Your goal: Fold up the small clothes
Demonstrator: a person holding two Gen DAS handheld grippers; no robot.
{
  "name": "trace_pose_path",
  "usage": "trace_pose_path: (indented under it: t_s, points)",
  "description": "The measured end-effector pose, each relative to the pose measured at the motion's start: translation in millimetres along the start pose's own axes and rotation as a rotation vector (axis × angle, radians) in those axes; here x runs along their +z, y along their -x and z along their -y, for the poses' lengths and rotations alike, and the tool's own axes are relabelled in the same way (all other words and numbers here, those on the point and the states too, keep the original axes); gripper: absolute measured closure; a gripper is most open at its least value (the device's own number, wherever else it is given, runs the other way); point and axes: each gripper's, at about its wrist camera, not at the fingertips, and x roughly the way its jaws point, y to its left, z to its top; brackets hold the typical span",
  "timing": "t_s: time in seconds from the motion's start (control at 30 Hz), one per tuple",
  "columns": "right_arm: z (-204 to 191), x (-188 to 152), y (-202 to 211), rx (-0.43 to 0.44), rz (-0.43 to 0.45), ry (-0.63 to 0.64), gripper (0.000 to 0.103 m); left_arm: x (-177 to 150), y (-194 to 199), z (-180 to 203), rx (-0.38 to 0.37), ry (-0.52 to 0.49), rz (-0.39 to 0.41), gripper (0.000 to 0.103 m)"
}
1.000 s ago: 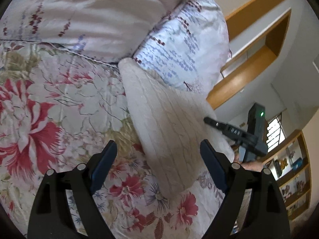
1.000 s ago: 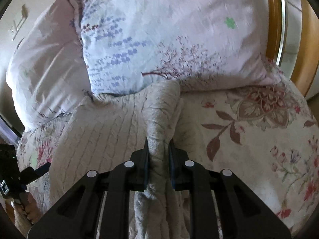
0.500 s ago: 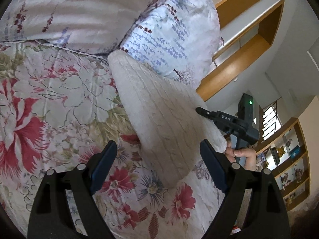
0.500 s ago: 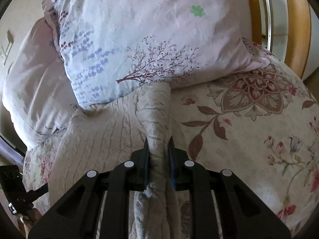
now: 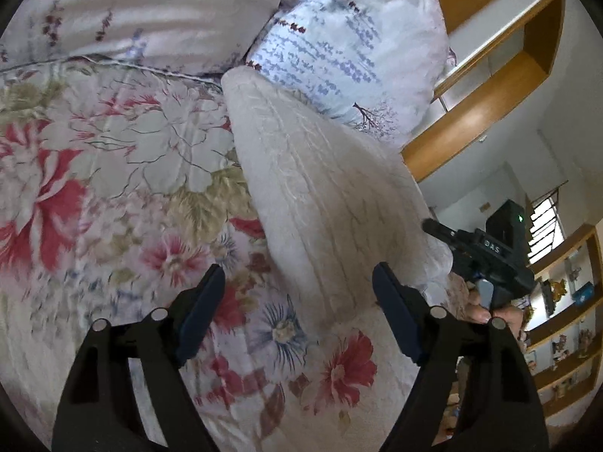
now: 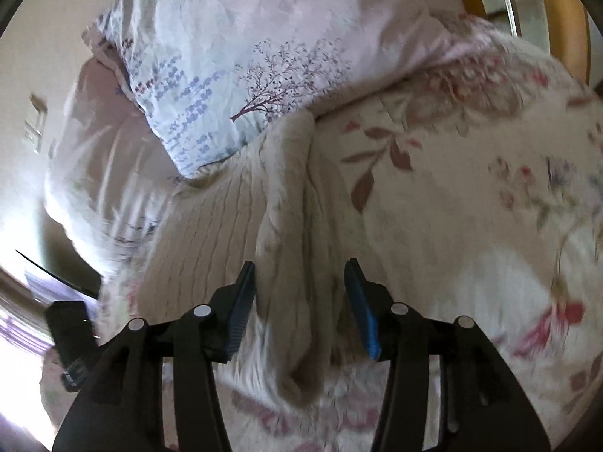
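In the left wrist view, the cream cable-knit garment [image 5: 324, 196] lies on the floral quilted bedspread [image 5: 113, 188] of the bed. It is folded into a long, narrow shape whose long axis runs from the near right to the far left, with its far end touching the pale pillow printed with blue sprigs and small trees [image 5: 339, 45]. A second, plainer pale pillow [image 5: 143, 11] sits to the far left. The left gripper [image 5: 297, 293] has its two dark blue pads spread wide and has just been narrowing a little; the near end of the garment lies below and between them, and neither pad touches it. At the right, the other gripper shows from the side as a black body with a green light, held by a hand [image 5: 486, 312]; the white letters "DAS" can be read on it. Wooden shelves [image 5: 565, 331] with small objects stand at the far right.

In the right wrist view, the frame is blurred. The garment [image 6: 226, 226] stretches away from near to far, its far tip tucked against the printed pillow [image 6: 233, 56], and a raised fold of knit runs along the long axis up the middle. The right gripper [image 6: 299, 293] has just been opening: its blue pads stand partly apart on either side of that fold, the cloth between them but no longer pinched. The bedspread [image 6: 471, 188] spreads to the right.
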Motion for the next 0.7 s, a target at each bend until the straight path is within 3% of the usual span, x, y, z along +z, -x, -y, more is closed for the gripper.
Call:
trace_pose_path:
  t_s: [0.13,0.23,0.4,0.57,0.6,0.63,0.67,0.7]
  points:
    - [4,-10,11,0.038,0.000,-0.008,0.053,-22,20,16,0.064,-0.108,0.029,0.040]
    - [2,-14,17,0.049,0.005,0.003,0.053,-32,25,29,0.175,-0.208,0.067,0.047]
    - [1,-17,16,0.064,0.003,0.009,0.053,-38,12,53,0.285,-0.367,0.061,0.056]
    - [-2,-19,9,0.059,-0.007,0.020,0.054,-33,-6,53,0.369,-0.426,0.045,0.074]
    - [-4,-19,7,0.051,-0.010,0.032,0.055,-32,-8,52,0.373,-0.425,0.045,0.080]
    - [-8,-21,4,0.030,-0.013,0.055,0.070,-30,-9,52,0.384,-0.422,0.047,0.088]
    - [-11,-23,3,0.002,-0.011,0.080,0.082,-28,-10,52,0.394,-0.409,0.063,0.089]
    - [-13,-23,3,-0.013,0.000,0.098,0.085,-26,-8,52,0.399,-0.395,0.078,0.092]
